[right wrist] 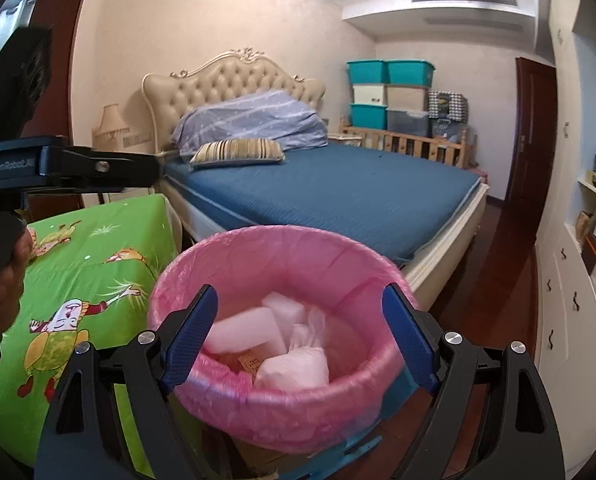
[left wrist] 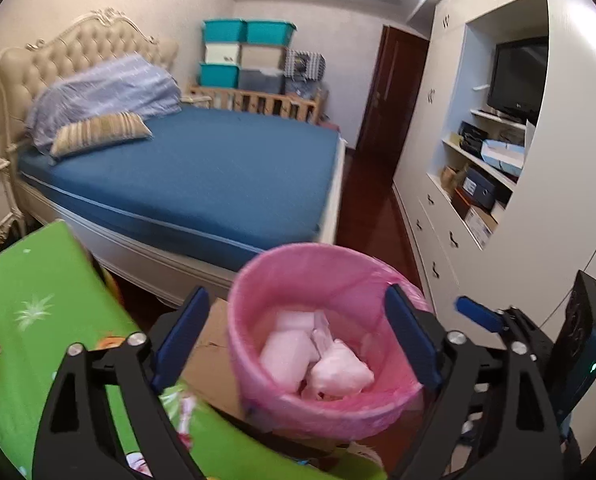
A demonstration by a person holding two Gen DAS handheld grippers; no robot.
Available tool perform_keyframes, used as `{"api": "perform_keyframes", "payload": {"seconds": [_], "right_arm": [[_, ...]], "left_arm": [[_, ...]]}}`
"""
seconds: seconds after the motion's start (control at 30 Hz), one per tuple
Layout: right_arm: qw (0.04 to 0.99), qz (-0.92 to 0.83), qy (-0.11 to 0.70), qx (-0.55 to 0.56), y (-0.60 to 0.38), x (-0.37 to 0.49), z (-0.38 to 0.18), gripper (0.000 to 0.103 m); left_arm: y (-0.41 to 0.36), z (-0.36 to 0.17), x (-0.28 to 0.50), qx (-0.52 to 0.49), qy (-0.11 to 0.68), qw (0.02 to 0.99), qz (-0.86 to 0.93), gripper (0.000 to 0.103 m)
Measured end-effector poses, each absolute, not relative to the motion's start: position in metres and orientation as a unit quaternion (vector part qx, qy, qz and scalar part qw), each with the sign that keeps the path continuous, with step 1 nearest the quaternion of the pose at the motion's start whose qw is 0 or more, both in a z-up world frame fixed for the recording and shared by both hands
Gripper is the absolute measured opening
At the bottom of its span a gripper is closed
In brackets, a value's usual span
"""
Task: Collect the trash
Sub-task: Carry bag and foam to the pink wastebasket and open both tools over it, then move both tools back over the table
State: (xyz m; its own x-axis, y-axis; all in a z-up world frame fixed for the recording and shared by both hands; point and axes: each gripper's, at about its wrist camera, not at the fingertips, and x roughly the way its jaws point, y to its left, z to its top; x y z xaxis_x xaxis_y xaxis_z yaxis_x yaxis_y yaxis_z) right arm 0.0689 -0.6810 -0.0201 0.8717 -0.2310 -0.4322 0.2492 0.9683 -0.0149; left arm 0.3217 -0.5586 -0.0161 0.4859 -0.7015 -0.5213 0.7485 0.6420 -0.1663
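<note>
Both of your claws sit closest to the lens, and both stand wide apart with nothing between the blue pads. Your left gripper [left wrist: 296, 330] and your right gripper [right wrist: 304, 330] each hang over the mouth of the bin [right wrist: 274, 408], which stands on the floor just beside the green cartoon-print cloth [right wrist: 98, 264] and near the foot corner of the bed [right wrist: 338, 200].

Inside the bin lie several pieces of trash [right wrist: 294, 364]: pale, crumpled wads that look like tissue or soft wrapping, plus one blockier white piece. Judge them as very light and squashy; they will give under the pads and not slip, and nothing there looks breakable. If you need to shift one, pinch it across its bulkiest middle and close well down, since a loose edge would likely just tear or pull free.

Lining the bin is a thin pink bag [left wrist: 258, 276], folded over the rim. It looks flimsy and slick, so gather a bunched fold at the rim, not a single layer. A flattened cardboard sheet [left wrist: 208, 356] lies beside the bin.
</note>
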Motion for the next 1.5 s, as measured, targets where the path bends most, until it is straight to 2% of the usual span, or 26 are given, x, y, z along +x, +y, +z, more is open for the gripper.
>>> {"api": "perform_keyframes", "payload": {"seconds": [0.1, 0.33, 0.6, 1.5], "right_arm": [[0.969, -0.127, 0.21, 0.027, -0.676, 0.057, -0.014, 0.08], [0.97, -0.122, 0.21, 0.027, -0.654, 0.049, -0.004, 0.08], [0.975, -0.072, 0.207, 0.026, -0.592, 0.059, 0.002, 0.083], [0.934, 0.183, 0.3, -0.069, -0.295, 0.129, -0.027, 0.085]], "left_arm": [[-0.535, -0.014, 0.312, 0.037, 0.276, 0.872, -0.402, 0.098], [-0.469, -0.009, 0.292, 0.031, 0.273, 0.886, -0.374, 0.098], [-0.388, -0.015, 0.256, 0.073, 0.251, 0.904, -0.339, 0.098], [-0.038, -0.073, 0.168, 0.077, 0.29, 0.954, -0.021, 0.098]]}}
